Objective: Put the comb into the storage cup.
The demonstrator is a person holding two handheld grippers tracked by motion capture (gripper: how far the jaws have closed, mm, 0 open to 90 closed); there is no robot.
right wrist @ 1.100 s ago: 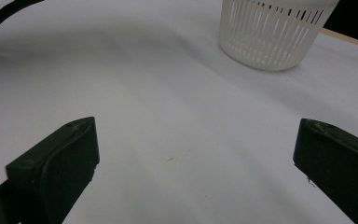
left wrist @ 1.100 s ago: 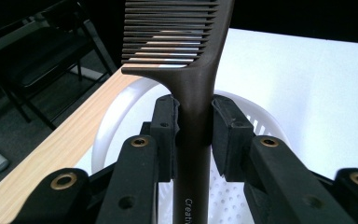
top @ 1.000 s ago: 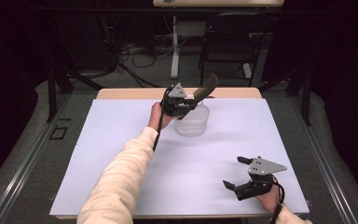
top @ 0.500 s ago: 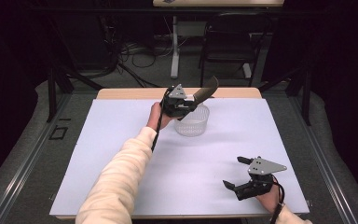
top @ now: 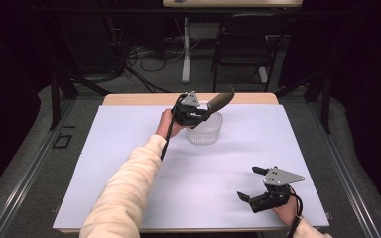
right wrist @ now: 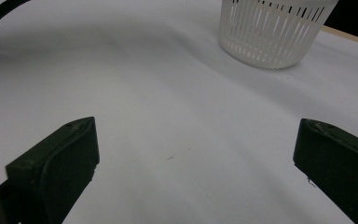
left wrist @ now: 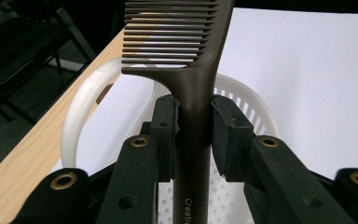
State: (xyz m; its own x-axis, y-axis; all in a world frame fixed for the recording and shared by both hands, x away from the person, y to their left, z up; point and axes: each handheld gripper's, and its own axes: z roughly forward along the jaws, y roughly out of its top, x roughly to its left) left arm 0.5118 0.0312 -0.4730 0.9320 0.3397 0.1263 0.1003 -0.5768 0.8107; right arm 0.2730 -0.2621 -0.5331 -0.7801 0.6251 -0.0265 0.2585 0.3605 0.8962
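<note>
Nothing has shifted since the earlier frames: both hands, the comb and the basket sit where they were a second ago.

From the high view we see a wooden table covered by a pale lavender sheet, with a dark room, cables and a chair beyond its far edge. Our left gripper reaches to the far middle of the table, a cream sleeve running from the near edge up to it. Its jaws are closed on the handle of a dark brown comb, which angles up and to the right, its toothed end raised over the far rim of a small white slotted basket. That basket stands on the sheet just to the right of the left hand.

From the left gripper view we look along the two black jaws. Their pads press on either side of the comb handle, and the teeth spread out toward the top left. Below and behind the comb lies the white basket, its perforated floor showing between the jaws, and a curved white handle arches at its left.

Our right gripper rests at the near right of the table, well apart from the basket, with its jaws spread wide and nothing between them. From the right gripper view the two black jaws stand far apart over the bare sheet, and the basket stands farther off at the upper right.
</note>
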